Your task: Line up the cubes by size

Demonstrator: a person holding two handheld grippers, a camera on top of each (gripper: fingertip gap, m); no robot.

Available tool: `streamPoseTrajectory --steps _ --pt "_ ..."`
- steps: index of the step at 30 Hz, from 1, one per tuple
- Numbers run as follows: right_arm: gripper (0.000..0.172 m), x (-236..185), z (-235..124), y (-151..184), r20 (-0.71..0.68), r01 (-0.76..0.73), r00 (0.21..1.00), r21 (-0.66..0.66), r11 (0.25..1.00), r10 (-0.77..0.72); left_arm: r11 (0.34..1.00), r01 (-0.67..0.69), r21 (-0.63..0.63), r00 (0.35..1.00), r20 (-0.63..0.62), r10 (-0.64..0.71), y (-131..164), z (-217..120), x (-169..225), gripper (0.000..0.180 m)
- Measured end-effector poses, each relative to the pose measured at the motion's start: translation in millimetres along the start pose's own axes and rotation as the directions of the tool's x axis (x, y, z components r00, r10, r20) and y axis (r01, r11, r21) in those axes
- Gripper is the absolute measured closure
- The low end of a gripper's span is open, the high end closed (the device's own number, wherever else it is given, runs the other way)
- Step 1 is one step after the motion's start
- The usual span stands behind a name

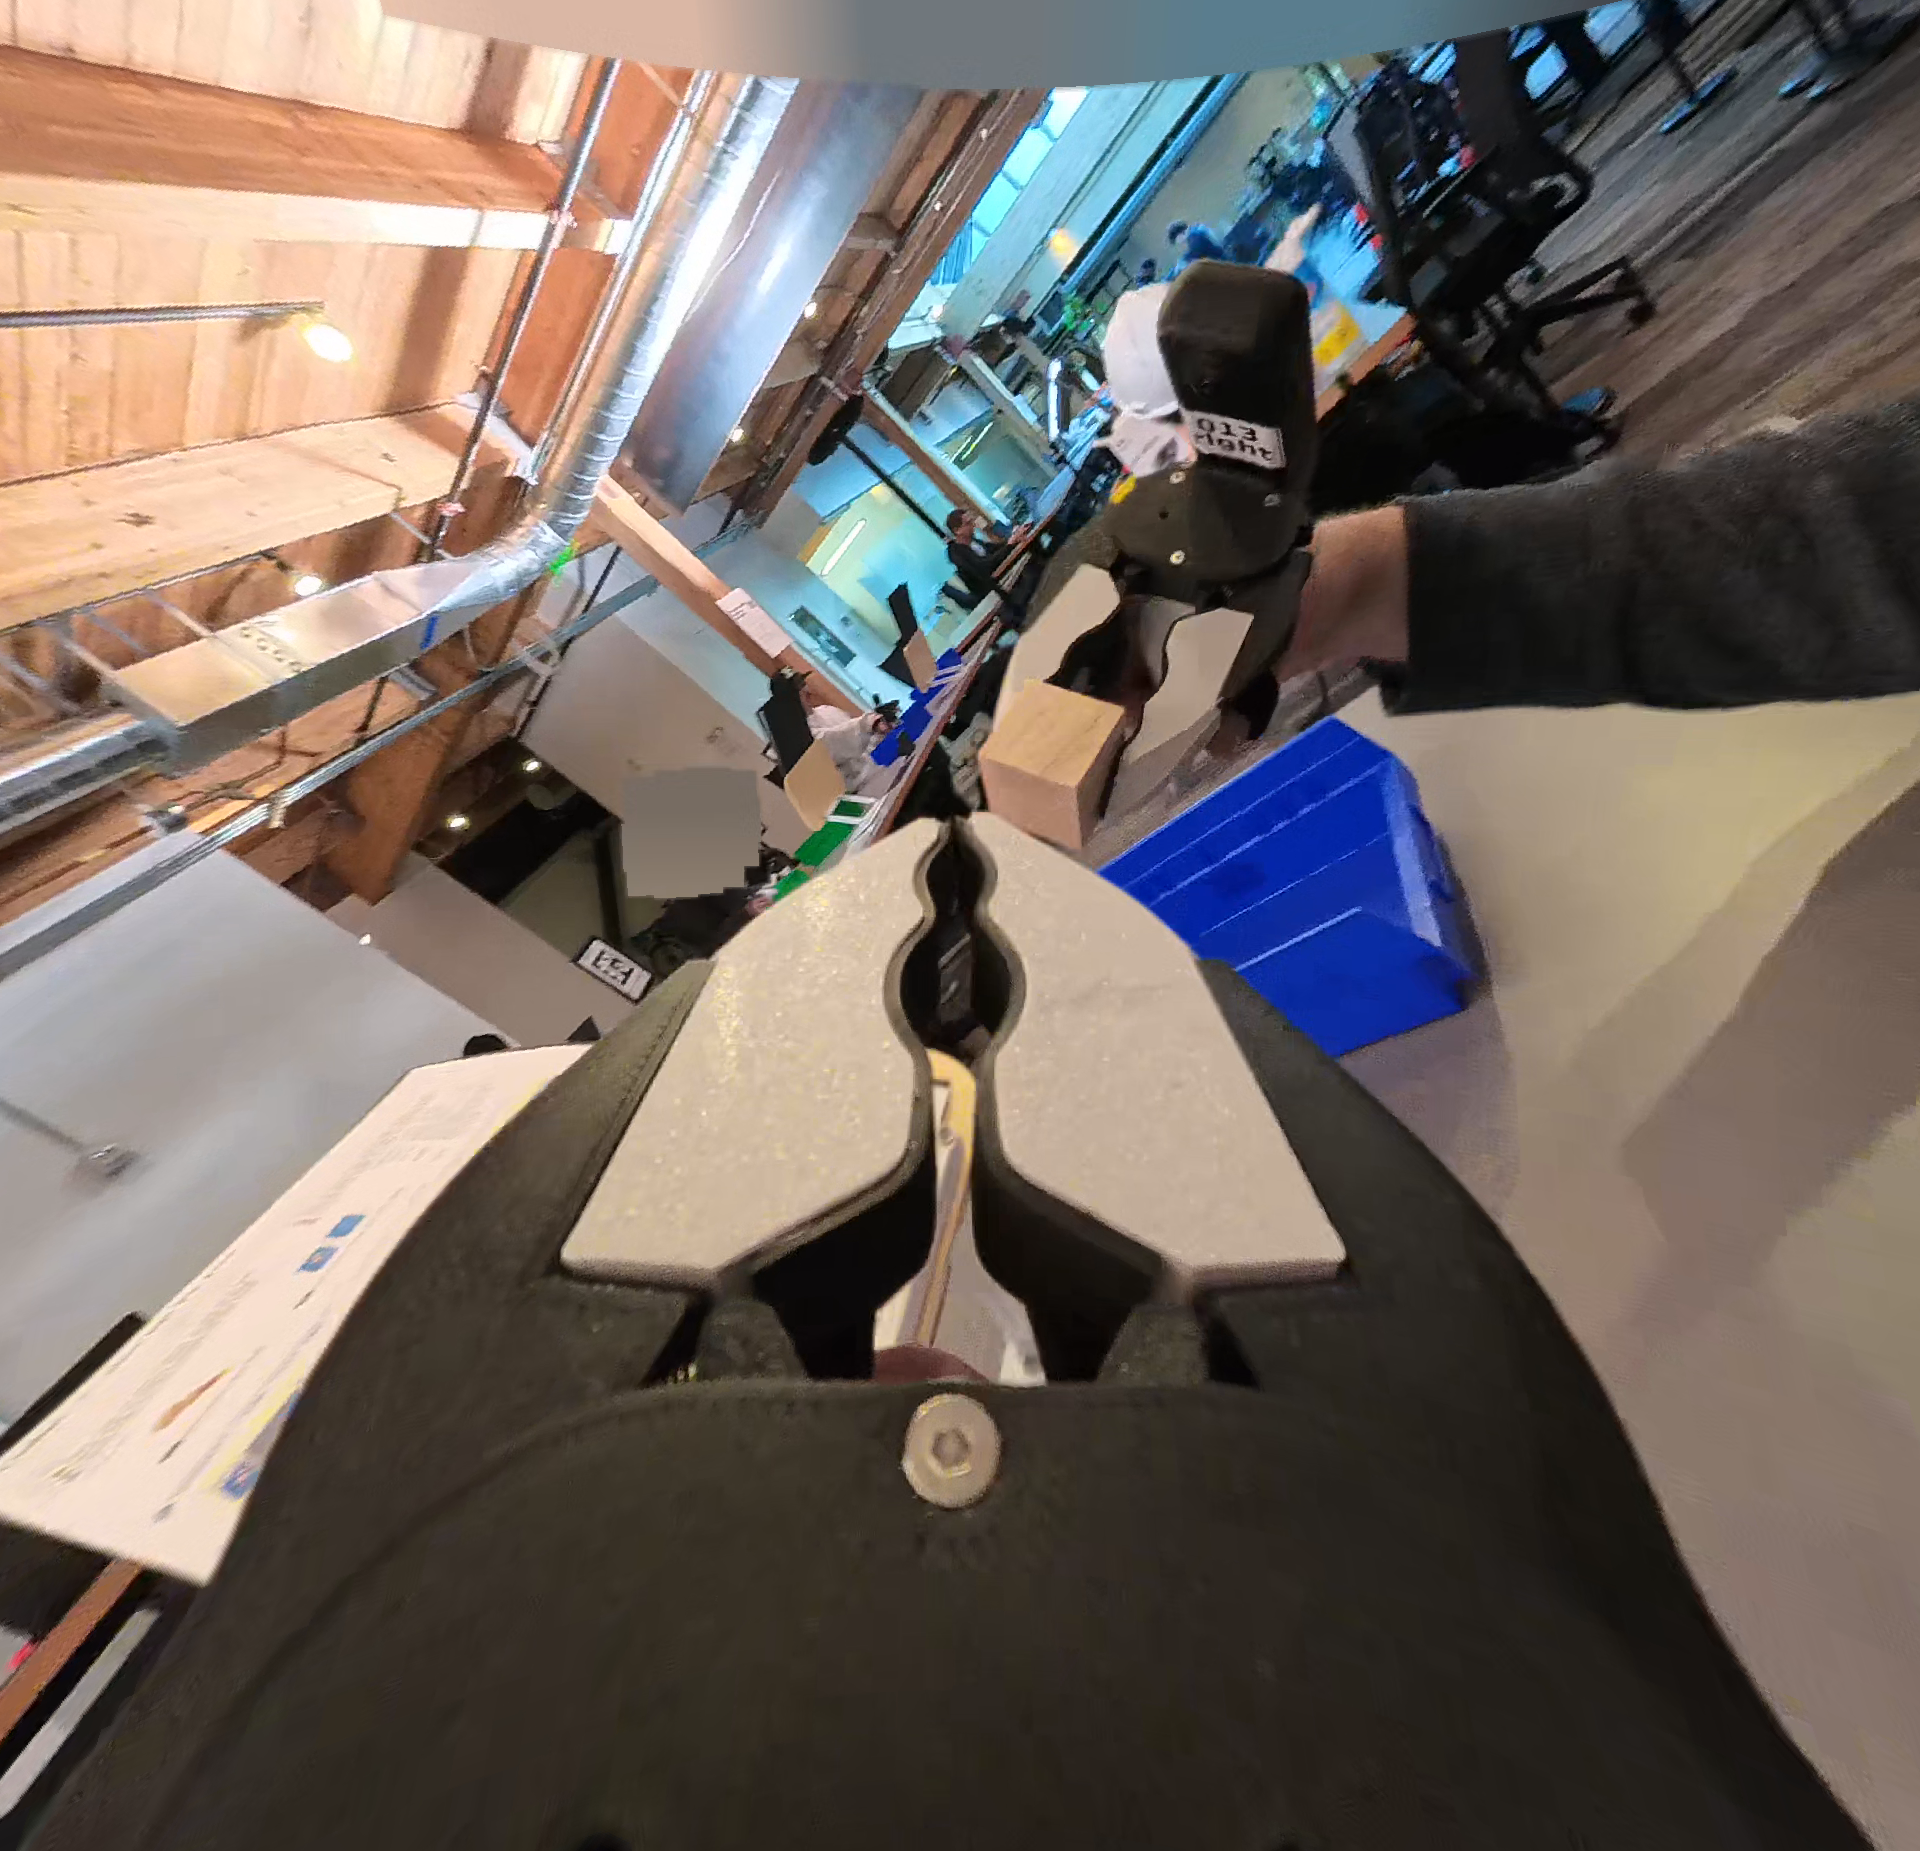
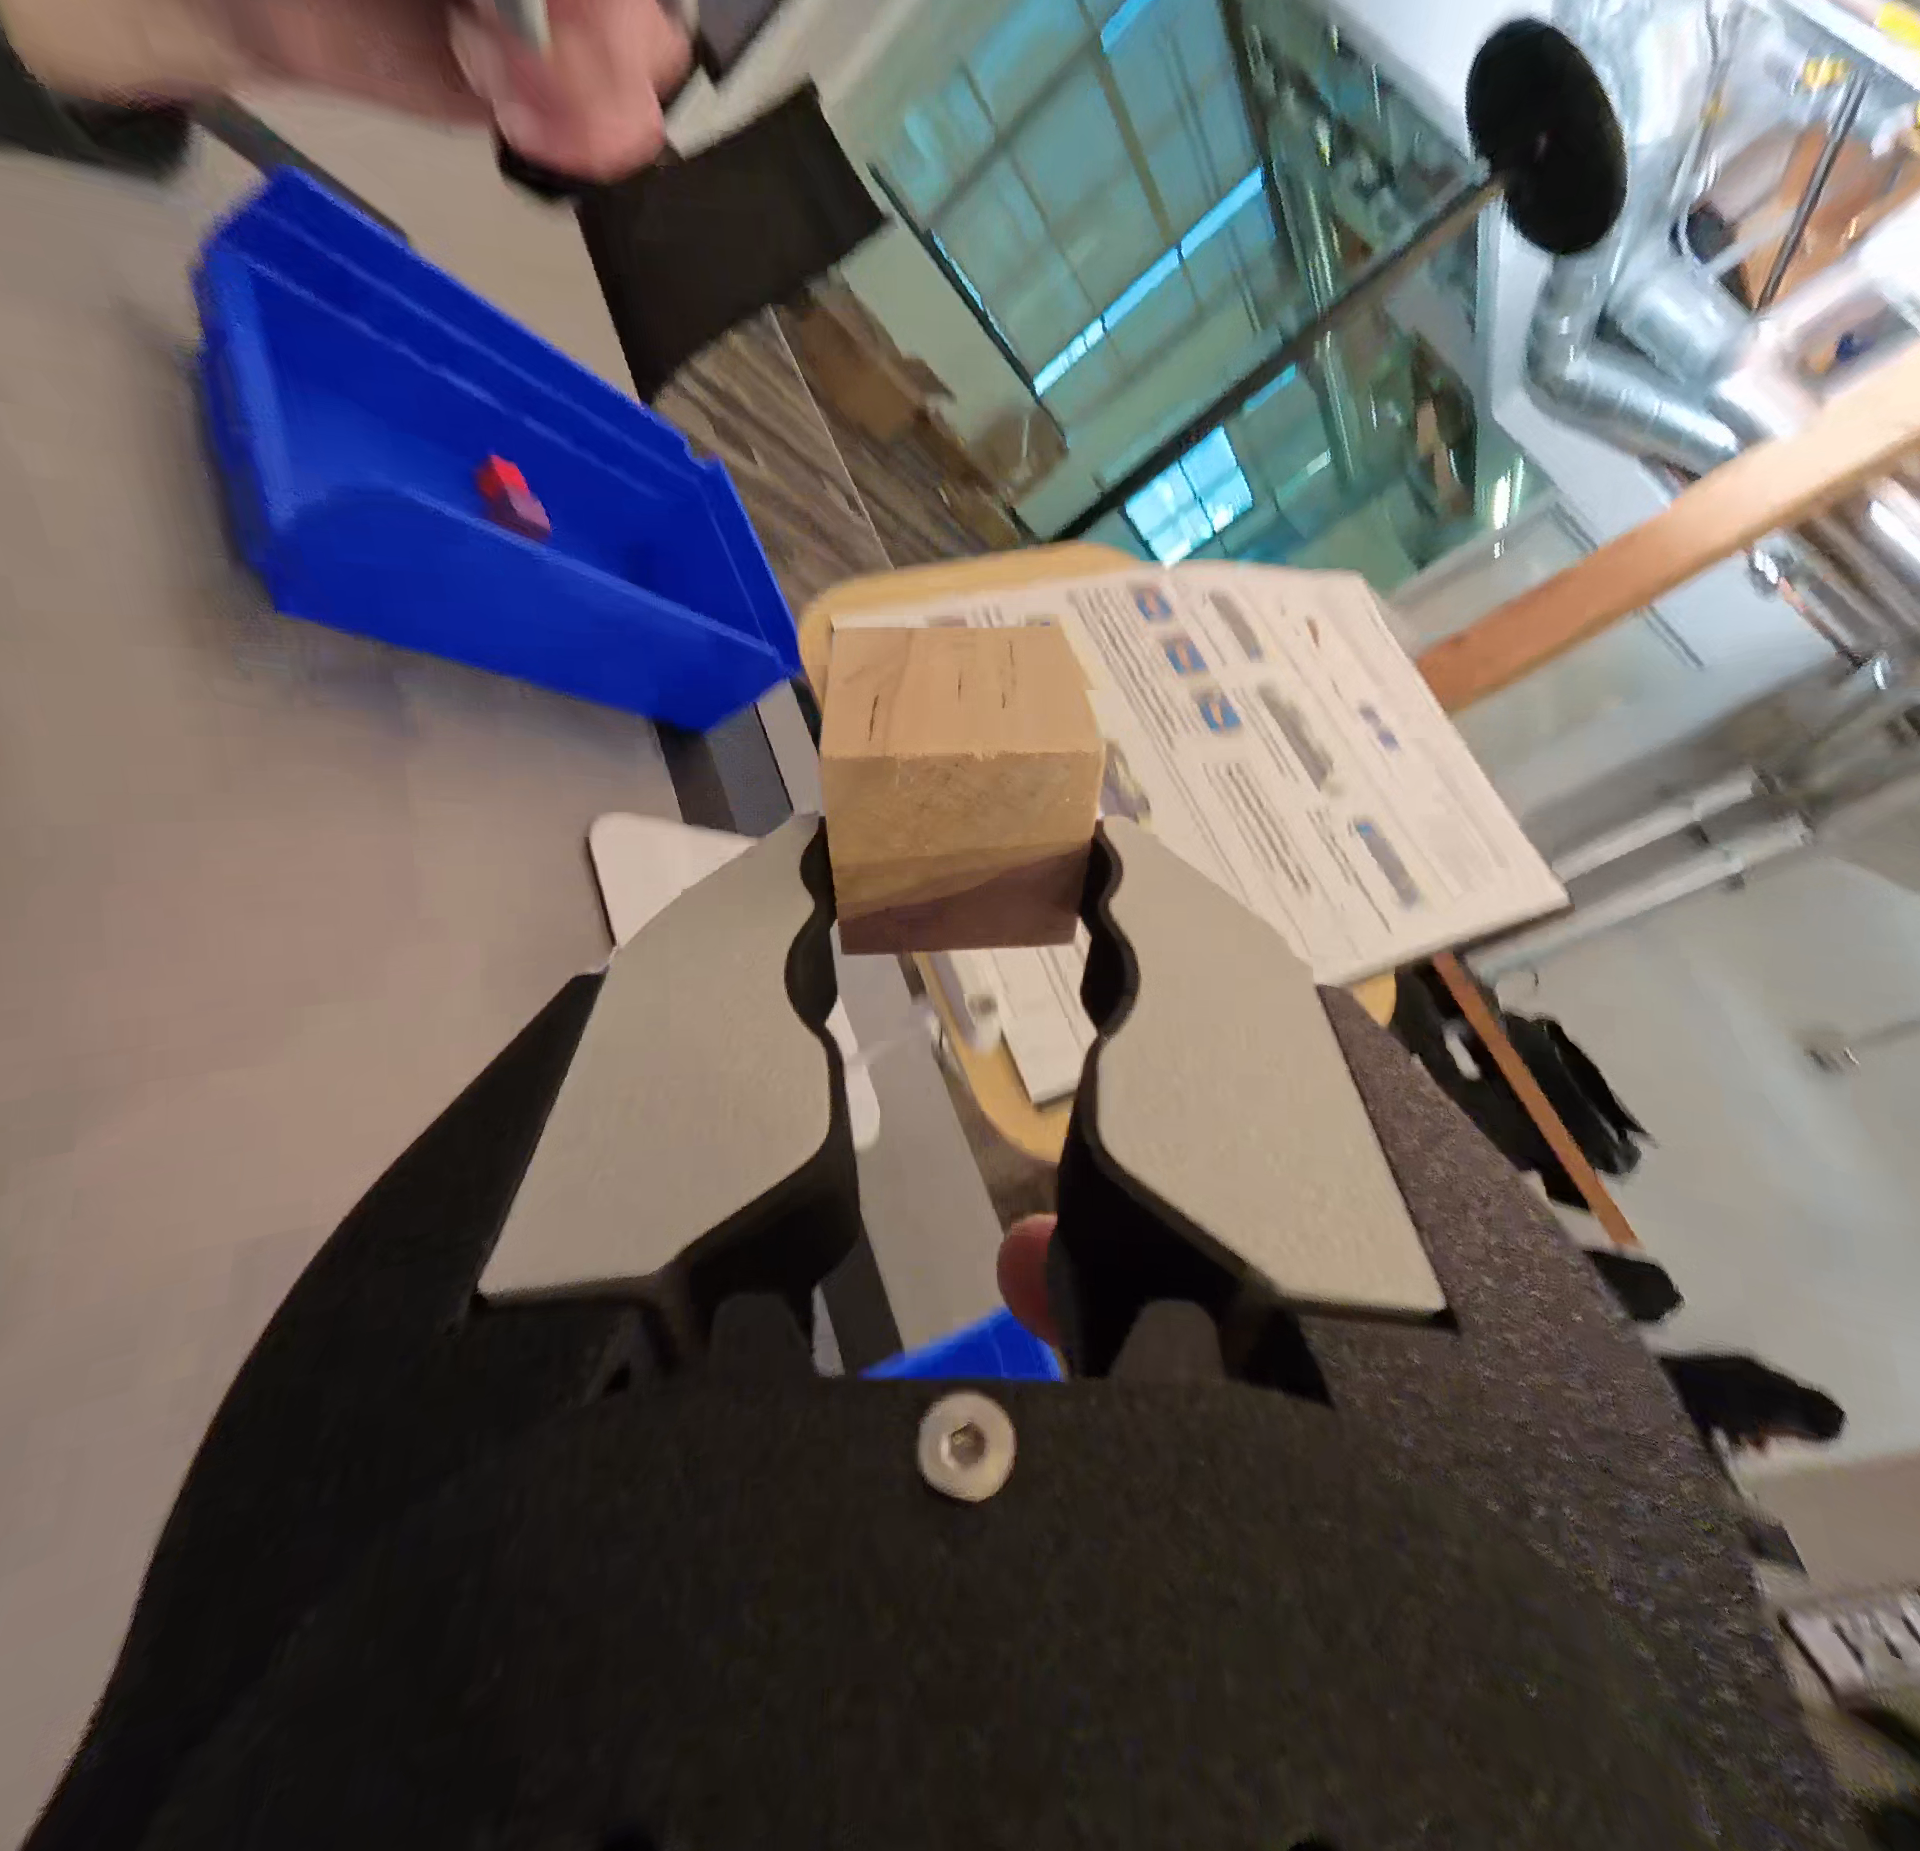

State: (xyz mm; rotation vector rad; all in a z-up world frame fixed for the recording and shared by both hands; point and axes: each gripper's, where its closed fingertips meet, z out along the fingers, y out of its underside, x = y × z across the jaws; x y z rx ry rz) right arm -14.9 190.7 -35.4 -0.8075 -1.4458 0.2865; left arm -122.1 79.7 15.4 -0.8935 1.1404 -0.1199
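Here the wooden cube (image 2: 961,793) sits clamped between the right gripper's (image 2: 961,887) fingertips.

Each camera sits close behind its own fingers, looking forward along them, both tilted. The left view faces the right gripper (image 1: 1164,705) farther off. Both share the blue bin (image 1: 1320,866) (image 2: 436,471) and wooden cube (image 1: 1049,762) (image 2: 956,762).

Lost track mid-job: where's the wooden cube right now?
The wooden cube is clamped in the right gripper, lifted off the table, just right of the blue bin.
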Motion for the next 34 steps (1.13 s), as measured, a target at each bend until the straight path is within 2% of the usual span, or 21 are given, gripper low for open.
streamPoseTrajectory --steps 6,12,19,25,31,34 --pt "0.127 20 -27 77 0.002 0.023 1.0 -0.275 0.961 -0.023 0.996 -0.068 -0.051 0.997 0.04 0.07 -2 -10 -9 0.18" --pt "0.127 31 -46 133 0.073 0.068 0.997 -0.466 0.882 -0.039 0.992 -0.087 -0.091 0.995 0.032 0.09 3 -11 -8 0.18" --pt "0.127 18 -57 201 0.215 0.091 0.975 -0.62 0.779 0.057 0.986 -0.11 -0.122 0.993 0.023 0.114 6 -10 -6 0.18" --pt "0.127 -1 -63 256 0.315 0.083 0.925 -0.713 0.696 0.212 0.985 -0.11 -0.136 0.993 0.026 0.115 10 -11 -8 0.18" --pt "0.127 -23 -67 298 0.414 0.179 0.863 -0.786 0.592 0.289 0.981 -0.118 -0.153 0.992 0.017 0.122 14 -9 -6 0.18" --pt "0.127 -23 -66 307 0.426 0.185 0.848 -0.795 0.578 0.315 0.979 -0.121 -0.162 0.992 0.013 0.125 16 -8 -6 0.18"
